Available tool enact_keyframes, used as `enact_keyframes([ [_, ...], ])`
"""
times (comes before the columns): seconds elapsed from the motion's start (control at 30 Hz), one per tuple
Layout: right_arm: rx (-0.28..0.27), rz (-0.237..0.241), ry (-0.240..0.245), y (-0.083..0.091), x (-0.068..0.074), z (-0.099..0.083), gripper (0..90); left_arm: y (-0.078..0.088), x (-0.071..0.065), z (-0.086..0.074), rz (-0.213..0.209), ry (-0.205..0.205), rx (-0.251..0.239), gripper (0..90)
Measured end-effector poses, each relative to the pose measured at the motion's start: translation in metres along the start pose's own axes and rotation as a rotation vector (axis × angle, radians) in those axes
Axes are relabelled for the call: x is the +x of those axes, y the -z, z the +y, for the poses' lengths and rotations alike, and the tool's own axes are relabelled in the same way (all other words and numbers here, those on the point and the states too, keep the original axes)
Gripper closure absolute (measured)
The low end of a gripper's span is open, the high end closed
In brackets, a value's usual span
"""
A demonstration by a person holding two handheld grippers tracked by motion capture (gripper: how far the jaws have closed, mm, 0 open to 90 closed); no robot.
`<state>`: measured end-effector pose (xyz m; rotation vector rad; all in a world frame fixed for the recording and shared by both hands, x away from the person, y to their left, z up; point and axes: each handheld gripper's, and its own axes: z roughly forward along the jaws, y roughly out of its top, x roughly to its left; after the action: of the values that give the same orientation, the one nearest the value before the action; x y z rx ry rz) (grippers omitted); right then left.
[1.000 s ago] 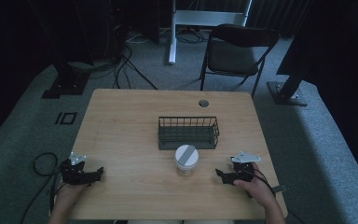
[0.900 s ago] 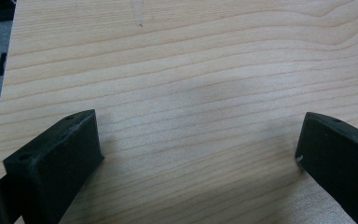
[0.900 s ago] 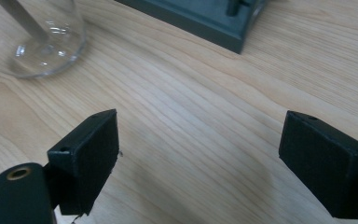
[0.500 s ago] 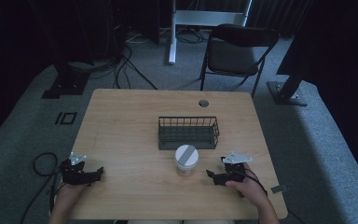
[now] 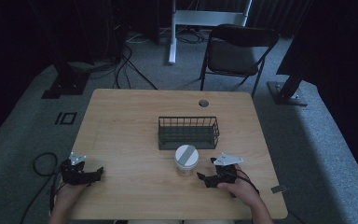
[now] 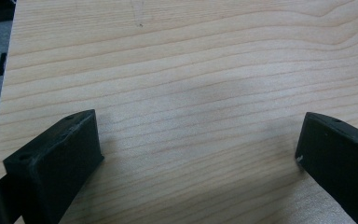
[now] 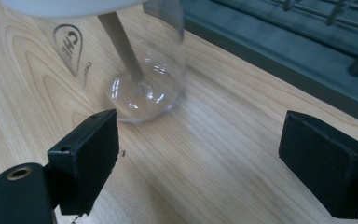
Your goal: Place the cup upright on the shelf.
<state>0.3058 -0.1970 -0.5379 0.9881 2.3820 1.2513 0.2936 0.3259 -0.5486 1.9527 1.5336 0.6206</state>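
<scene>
A clear jar [image 5: 186, 160] with a white lid stands upright on the wooden table [image 5: 130, 126], just in front of a dark wire basket [image 5: 188, 132]. My right gripper [image 5: 206, 176] is open, low on the table, just right of the jar and apart from it. In the right gripper view the jar [image 7: 135, 70] stands ahead and to the left of the wide-spread jaws of my right gripper [image 7: 200, 163], with the basket [image 7: 279, 51] behind it. My left gripper [image 5: 93, 174] rests open near the table's front left; in its own view the left gripper [image 6: 196, 154] has bare wood between its jaws.
A round cable hole [image 5: 203, 103] is in the table's far edge. A folding chair [image 5: 235, 53] stands behind the table, with stand bases and cables [image 5: 126, 60] on the carpet around it. A cable loop [image 5: 42, 163] lies on the floor at the left.
My right gripper has slid left across the table toward the jar and now sits close beside it. The left gripper has stayed put.
</scene>
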Motion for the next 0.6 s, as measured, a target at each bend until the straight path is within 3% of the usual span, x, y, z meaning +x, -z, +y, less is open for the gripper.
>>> enact_keyframes([
  [0.6,-0.072,0.075,0.015,-0.008,0.018,0.011,11.9,0.000,0.000,0.000,0.000,0.001,0.000,0.1],
])
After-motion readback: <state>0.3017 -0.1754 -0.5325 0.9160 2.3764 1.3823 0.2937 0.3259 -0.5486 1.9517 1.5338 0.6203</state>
